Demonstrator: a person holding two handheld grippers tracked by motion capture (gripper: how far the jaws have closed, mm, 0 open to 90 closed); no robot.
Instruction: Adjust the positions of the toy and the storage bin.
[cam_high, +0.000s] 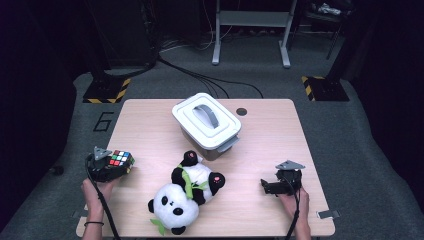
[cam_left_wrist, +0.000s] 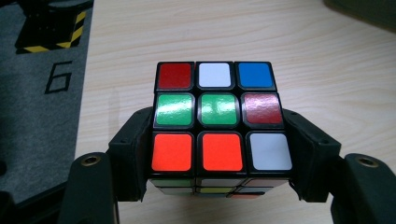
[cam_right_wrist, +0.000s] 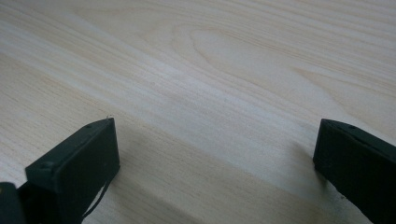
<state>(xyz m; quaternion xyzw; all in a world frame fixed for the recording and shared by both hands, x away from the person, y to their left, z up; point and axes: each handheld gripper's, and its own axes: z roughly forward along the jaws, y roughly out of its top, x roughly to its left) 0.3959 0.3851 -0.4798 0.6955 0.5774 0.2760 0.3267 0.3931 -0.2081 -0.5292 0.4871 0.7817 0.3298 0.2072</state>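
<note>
While the left gripper (cam_high: 112, 165) has its two black jaws clamped on the sides of the scrambled, black-framed plastic puzzle cube with coloured stickers (cam_left_wrist: 219, 123), the cube sits at the left edge of the pale wooden table (cam_high: 270, 135), well apart from the white lidded storage box with a grey handle (cam_high: 206, 124) behind the middle. The pads meet only the lower rows of the cube, so most of it stands proud of the jaws; a quick swing or a bump could let it pivot or slide out, and the smooth sides give the pads little to bite on. The black-and-white plush panda with green leaves (cam_high: 186, 197) lies between the two hands, and a low carry toward the box would likely brush it and knock the cube askew. The box lid looks seated, so there seems nowhere to drop the cube until it comes off. The right gripper (cam_right_wrist: 215, 163) rests near the table's right front with its jaws wide apart and nothing between them, close above bare wood
</note>
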